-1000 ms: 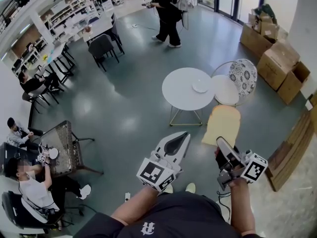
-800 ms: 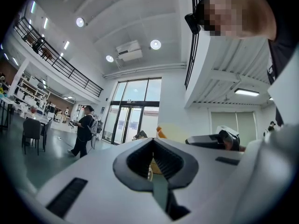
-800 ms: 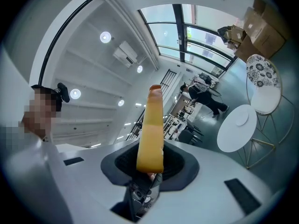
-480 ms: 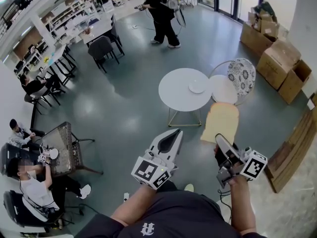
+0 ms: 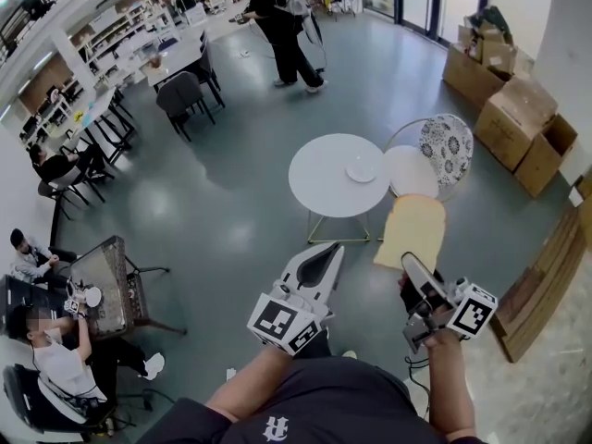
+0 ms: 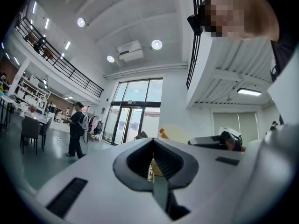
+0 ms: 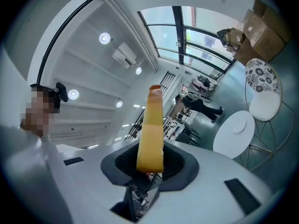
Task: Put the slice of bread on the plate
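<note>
Right gripper [image 5: 415, 268], lower right of the head view: jaws narrow, clamped on the bottom edge of the slice of bread [image 5: 412, 232]. The slice stands upright above the jaws and shows edge-on in the right gripper view.

Left gripper [image 5: 326, 255], lower centre: jaws together, nothing between them.

The bread is in the air, well apart from the plate [image 5: 361, 169]. The plate sits on the round white table [image 5: 319, 178] at mid-frame.

Just right of the table is a chair [image 5: 442, 146] with a patterned back.

Cardboard boxes [image 5: 523, 118] are at upper right. A person [image 5: 277, 17] is at the top edge.
</note>
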